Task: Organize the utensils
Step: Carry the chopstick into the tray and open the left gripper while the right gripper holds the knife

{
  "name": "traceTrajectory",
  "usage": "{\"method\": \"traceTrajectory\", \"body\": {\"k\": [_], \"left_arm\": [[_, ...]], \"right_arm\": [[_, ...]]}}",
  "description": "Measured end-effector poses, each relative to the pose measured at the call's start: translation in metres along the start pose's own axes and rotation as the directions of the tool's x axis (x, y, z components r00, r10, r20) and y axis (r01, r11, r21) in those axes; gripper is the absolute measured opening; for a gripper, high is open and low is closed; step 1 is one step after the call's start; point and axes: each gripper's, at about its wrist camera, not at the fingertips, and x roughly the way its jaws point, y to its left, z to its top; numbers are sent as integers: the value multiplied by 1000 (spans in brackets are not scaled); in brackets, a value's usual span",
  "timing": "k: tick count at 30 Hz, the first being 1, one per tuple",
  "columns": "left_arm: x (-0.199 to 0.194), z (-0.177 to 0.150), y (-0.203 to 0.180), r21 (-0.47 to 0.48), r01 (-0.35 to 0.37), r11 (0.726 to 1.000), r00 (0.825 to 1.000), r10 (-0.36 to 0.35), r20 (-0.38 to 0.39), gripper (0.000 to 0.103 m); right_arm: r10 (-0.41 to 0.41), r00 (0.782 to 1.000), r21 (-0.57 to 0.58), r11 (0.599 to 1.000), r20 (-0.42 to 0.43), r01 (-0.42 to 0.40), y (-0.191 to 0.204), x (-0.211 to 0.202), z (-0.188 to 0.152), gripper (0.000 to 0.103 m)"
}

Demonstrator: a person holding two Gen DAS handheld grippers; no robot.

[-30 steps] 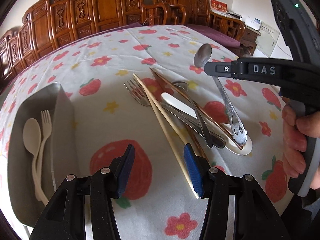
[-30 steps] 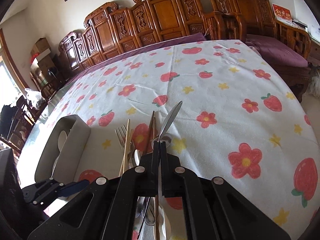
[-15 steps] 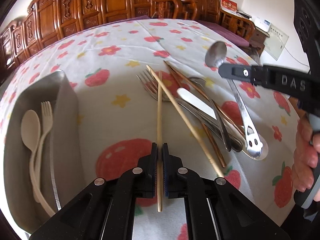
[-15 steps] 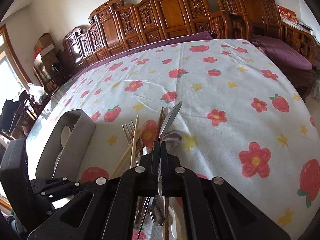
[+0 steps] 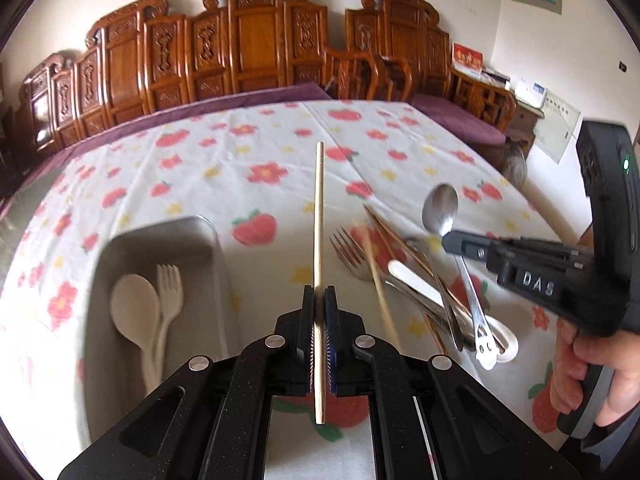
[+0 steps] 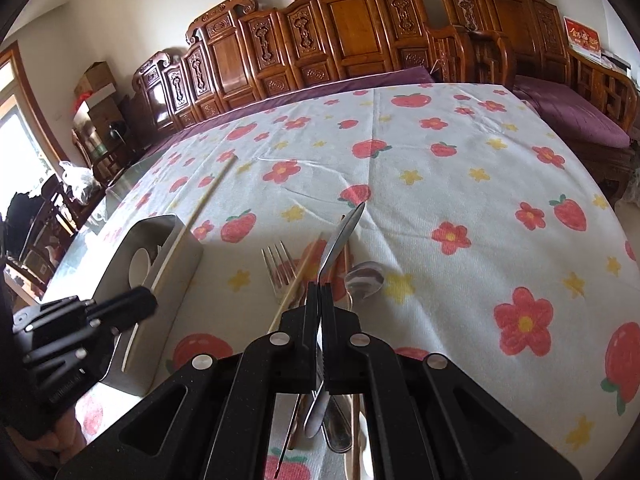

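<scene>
Carved dark-wood chairs are lining the wall behind a table draped in a white cloth printed with red strawberries and flowers (image 5: 256,136).

Through the left wrist camera, your left gripper (image 5: 319,336) is pinching a pale wooden chopstick (image 5: 319,216), which is pointing toward 12 o'clock, clear of the cloth. At 9 o'clock the grey metal tray (image 5: 218,240) is holding only a cream plastic spoon (image 5: 134,304) and a matching cream plastic fork (image 5: 169,292). Toward 3 o'clock a jumbled pile of metal forks, knives and brown chopsticks (image 5: 420,292) is waiting on the cloth, and your right gripper (image 5: 450,238) is gripping a long stainless-steel spoon (image 5: 442,204) above it.

Through the right wrist camera, your right gripper is pressing its pads together on that spoon's handle, the bowl (image 6: 348,226) showing edge-on toward 12 o'clock. The tray is sitting at 9 o'clock, with the left-hand chopstick crossing above it.

By my reading you are early in the job: two pieces stowed, two in transit, most of the pile left.
</scene>
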Motion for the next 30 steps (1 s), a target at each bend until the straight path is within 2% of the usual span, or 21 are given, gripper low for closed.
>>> {"method": "traceTrajectory", "body": {"k": [14, 23, 30], "left_arm": [[-43, 1, 32, -3, -43, 999, 998, 43, 47, 4], [-60, -5, 58, -12, -59, 998, 998, 59, 16, 4], [-61, -18, 77, -4, -85, 996, 996, 85, -27, 4]], "right_arm": [[74, 997, -71, 995, 21, -72, 47, -14, -4, 3], [128, 991, -129, 984, 31, -123, 83, -22, -7, 3], [139, 990, -157, 979, 28, -133, 94, -23, -8, 3]]}}
